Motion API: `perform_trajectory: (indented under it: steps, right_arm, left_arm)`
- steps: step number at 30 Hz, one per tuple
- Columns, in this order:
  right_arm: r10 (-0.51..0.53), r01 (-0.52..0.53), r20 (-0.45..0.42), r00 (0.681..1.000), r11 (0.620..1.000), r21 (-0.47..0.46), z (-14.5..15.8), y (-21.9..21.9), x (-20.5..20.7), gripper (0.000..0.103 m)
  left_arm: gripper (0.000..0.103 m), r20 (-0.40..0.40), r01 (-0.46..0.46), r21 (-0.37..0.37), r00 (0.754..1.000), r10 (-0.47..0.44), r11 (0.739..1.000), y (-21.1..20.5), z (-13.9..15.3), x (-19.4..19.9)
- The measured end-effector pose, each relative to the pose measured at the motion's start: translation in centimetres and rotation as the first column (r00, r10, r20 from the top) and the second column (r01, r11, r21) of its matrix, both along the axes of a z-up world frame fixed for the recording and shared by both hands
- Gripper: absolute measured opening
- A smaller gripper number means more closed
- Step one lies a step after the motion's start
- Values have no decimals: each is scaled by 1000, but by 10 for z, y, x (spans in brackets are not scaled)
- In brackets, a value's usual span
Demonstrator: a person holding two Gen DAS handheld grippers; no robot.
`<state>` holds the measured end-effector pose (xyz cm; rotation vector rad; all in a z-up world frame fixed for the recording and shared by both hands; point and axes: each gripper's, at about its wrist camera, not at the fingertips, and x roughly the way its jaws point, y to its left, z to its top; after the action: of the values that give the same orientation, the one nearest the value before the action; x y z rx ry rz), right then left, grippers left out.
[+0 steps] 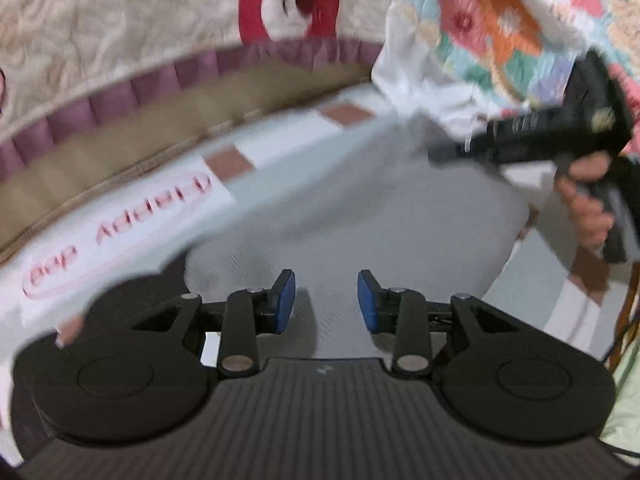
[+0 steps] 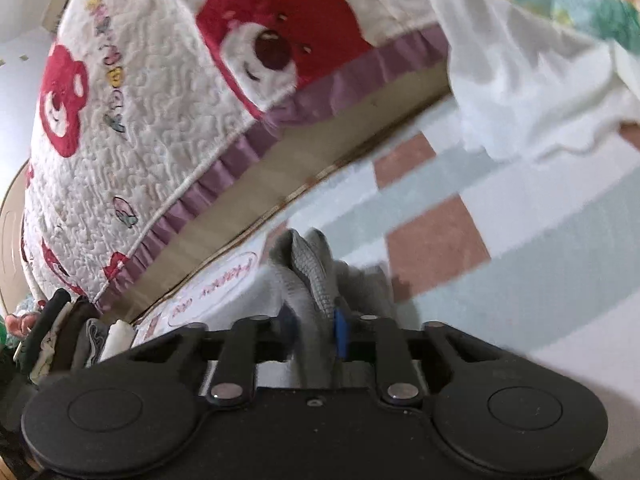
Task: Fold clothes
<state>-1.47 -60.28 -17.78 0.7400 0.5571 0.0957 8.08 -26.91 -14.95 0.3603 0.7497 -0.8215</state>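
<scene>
The blue-padded fingers (image 1: 285, 298) of the left gripper (image 1: 326, 300) stand apart with nothing between them, poised just above a pale grey garment (image 1: 360, 208) that lies spread on a bed sheet (image 1: 280, 136) checked in white, pale green and brown. In the right wrist view, the fingers (image 2: 340, 326) of the right gripper (image 2: 316, 324) are pinched on a bunched fold of the same grey garment (image 2: 308, 268), which rises in ridges between the pads; only the blue edge of one pad shows, the other being hidden by cloth. From the left wrist view the right gripper (image 1: 532, 140) appears at the far right edge of the garment, its black body held in a person's hand (image 1: 584, 200). A pink oval label with lettering (image 1: 120, 224), too blurred to read, sits on the sheet just beside the garment. Behind the sheet runs a tan band below a purple ruffle (image 2: 224, 176), the trim of a cream quilted cover (image 2: 160, 112) stitched with red bear faces (image 2: 276, 36). A floral quilt (image 1: 504, 20) in orange, pink and green, with a white cloth (image 2: 520, 72) beneath it, hangs at the upper right. A heap of dark and light clothes (image 2: 80, 340) lies at the lower left of the right wrist view.
</scene>
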Motion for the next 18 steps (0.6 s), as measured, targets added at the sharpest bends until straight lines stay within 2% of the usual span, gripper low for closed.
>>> perform_trajectory:
  steps: [3, 6, 9, 11, 12, 15, 18]
  right_arm:
    - [-24, 23, 0, 1000, 998, -57, 5, 1, 2, 18]
    - [-80, 84, 27, 996, 981, -175, 18, 7, -5, 19]
    - [15, 36, 149, 989, 942, -334, 54, 30, -15, 21]
    - [135, -55, 170, 976, 910, -411, 69, 48, -17, 21]
    - [182, -98, 155, 971, 894, -437, 69, 56, -16, 20]
    - [202, -137, 69, 977, 839, -527, 53, 70, -6, 25]
    - [156, -145, -31, 987, 798, -585, 25, 71, 4, 24]
  left_arm:
    - [33, -9, -83, 41, 996, 84, 996, -4, -13, 10]
    - [33, -44, -117, 18, 992, 117, 993, 0, -17, 18]
    - [33, -39, -122, 22, 992, 123, 992, 1, -20, 21]
    - [33, -24, -115, 36, 993, 116, 993, -1, -23, 19]
    - [33, -16, -117, 39, 993, 118, 992, -1, -23, 19]
    - [33, 5, -134, 43, 991, 134, 990, -4, -22, 22]
    - [33, 79, -103, 64, 992, 98, 993, -11, -22, 17]
